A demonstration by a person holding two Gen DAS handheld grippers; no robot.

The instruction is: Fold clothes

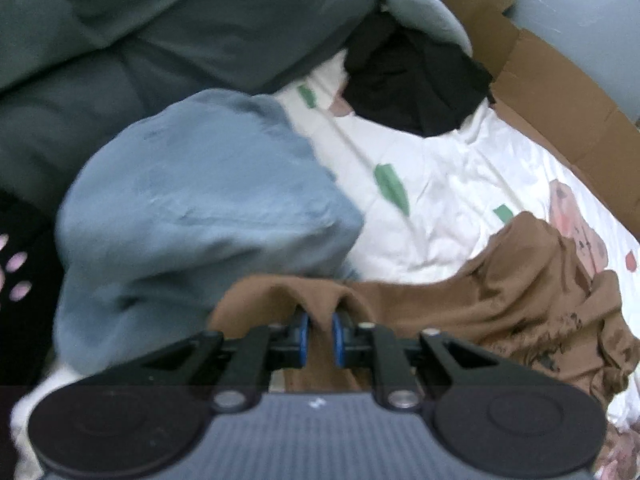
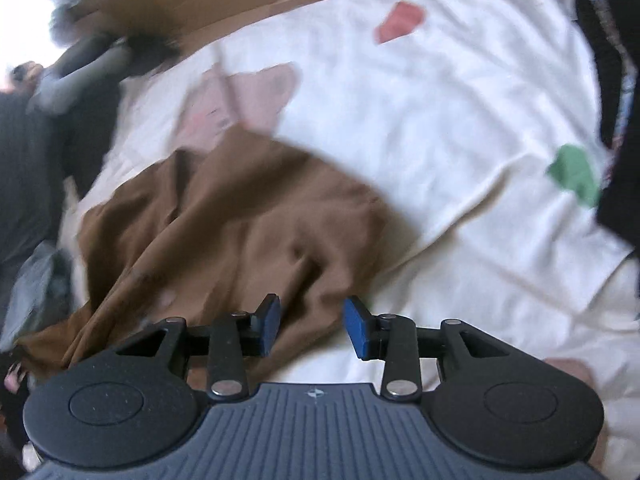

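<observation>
Left gripper (image 1: pixel 320 334) clamped on a fold of the brown garment (image 1: pixel 500 304); cloth pinched between the blue pads (image 1: pixel 305 332) and humped up over the fingertips, then trailing away rightward in a rumpled heap across the white bedsheet (image 1: pixel 440 184). Sheet printed with green patches and a pink cartoon figure. Light blue garment (image 1: pixel 192 208) bunched just left of the brown one, touching its near edge. Black garment (image 1: pixel 412 76) crumpled farther back on the sheet, well apart from the brown one, next to a flattened cardboard box (image 1: pixel 560 92). Grey-green bedding (image 1: pixel 160 32) piled behind the blue one. Right gripper (image 2: pixel 312 322) with jaws standing apart, pads touching nothing that can be seen; no cloth between them. In the right wrist view the brown garment (image 2: pixel 240 208) lies loose on the bedsheet (image 2: pixel 420 112), spread ahead and left of the gripper, its near edge passing under the left finger. Dark clothing at the left edge of that view, blurred; details not readable. Both views soft with motion blur.
</observation>
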